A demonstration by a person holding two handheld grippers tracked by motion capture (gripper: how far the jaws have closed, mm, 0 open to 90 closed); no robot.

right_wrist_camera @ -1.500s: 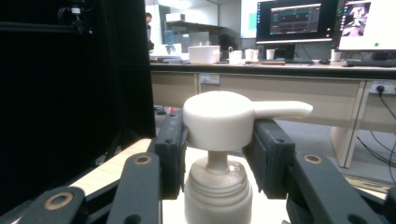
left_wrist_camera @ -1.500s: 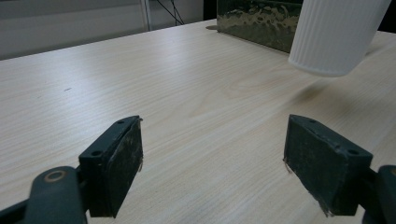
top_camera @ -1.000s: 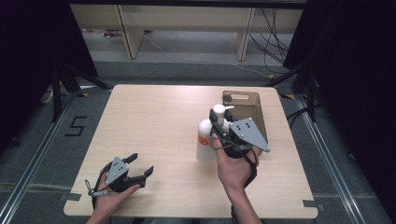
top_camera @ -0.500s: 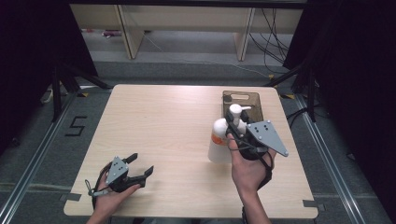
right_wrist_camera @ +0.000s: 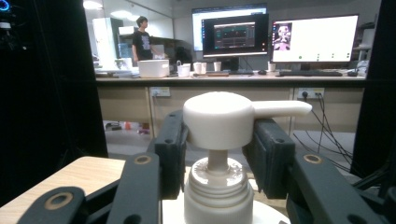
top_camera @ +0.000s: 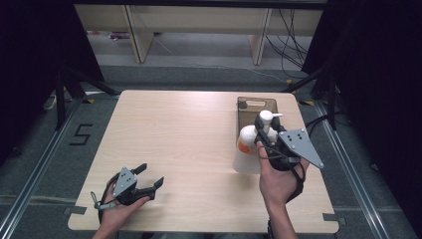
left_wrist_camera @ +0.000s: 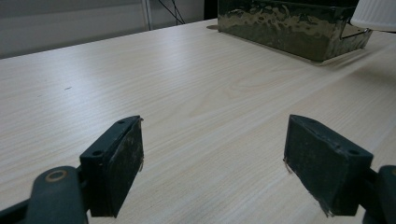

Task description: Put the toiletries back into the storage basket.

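A white pump bottle point(top_camera: 247, 149) with an orange label hangs upright a little above the table's right side. My right gripper point(top_camera: 266, 130) is shut on it just below the pump head point(right_wrist_camera: 218, 119), whose spout points right in the right gripper view. A dark tinted bin point(top_camera: 256, 112) lies just behind the bottle; its wall point(left_wrist_camera: 289, 28) and the bottle's base point(left_wrist_camera: 377, 14) show far off in the left gripper view. My left gripper point(top_camera: 149, 177) rests near the table's front left corner, open, its pads point(left_wrist_camera: 122, 163) wide apart over bare wood.
The light wooden table point(top_camera: 174, 134) has bare room across its middle and left. The right edge runs close beside the bin. Cables point(top_camera: 293, 45) lie on the floor beyond the far edge. Desks with monitors point(right_wrist_camera: 275, 39) and a person stand far back.
My right gripper has carried the pump bottle to the right, toward the bin, over the last second. The left gripper has stayed where it was.
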